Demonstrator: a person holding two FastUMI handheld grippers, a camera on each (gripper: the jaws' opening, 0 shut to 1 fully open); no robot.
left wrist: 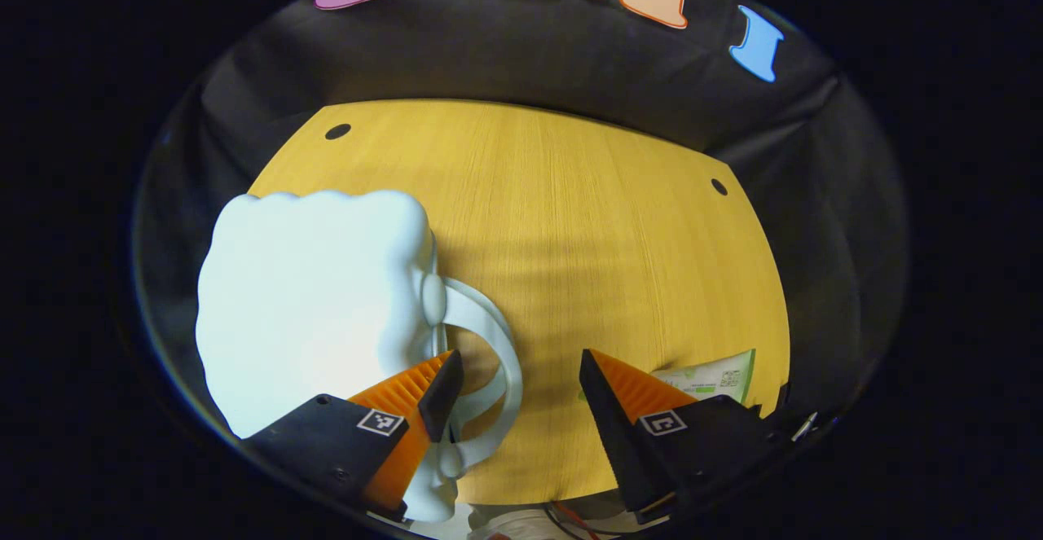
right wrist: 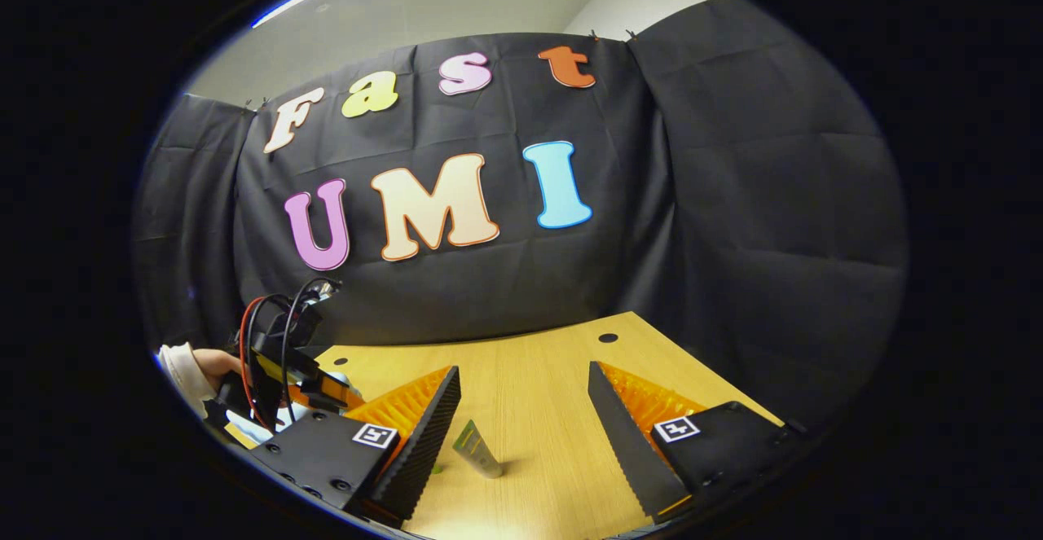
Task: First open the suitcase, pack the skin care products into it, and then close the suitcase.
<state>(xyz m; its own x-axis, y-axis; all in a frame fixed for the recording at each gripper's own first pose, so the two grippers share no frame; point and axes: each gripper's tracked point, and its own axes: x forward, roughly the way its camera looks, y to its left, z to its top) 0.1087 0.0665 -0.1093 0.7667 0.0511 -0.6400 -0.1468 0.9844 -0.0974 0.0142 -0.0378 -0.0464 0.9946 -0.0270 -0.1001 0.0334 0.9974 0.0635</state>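
Right gripper (right wrist: 521,410) spread wide at the bottom, a small tube (right wrist: 477,450) standing on the wooden table (right wrist: 538,377) between its fingers; left gripper (right wrist: 285,361) lower left.

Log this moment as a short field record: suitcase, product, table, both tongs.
suitcase: pale, closed case lying on the table's left part, looped handle facing the left tongs
skin care product: tube standing on the table between the right tongs' fingers, untouched; green and white pack behind the left tongs' right finger
table: yellow wood top
left tongs: open, one finger by the handle, not gripping
right tongs: open, above the table
task stage: suitcase not yet opened
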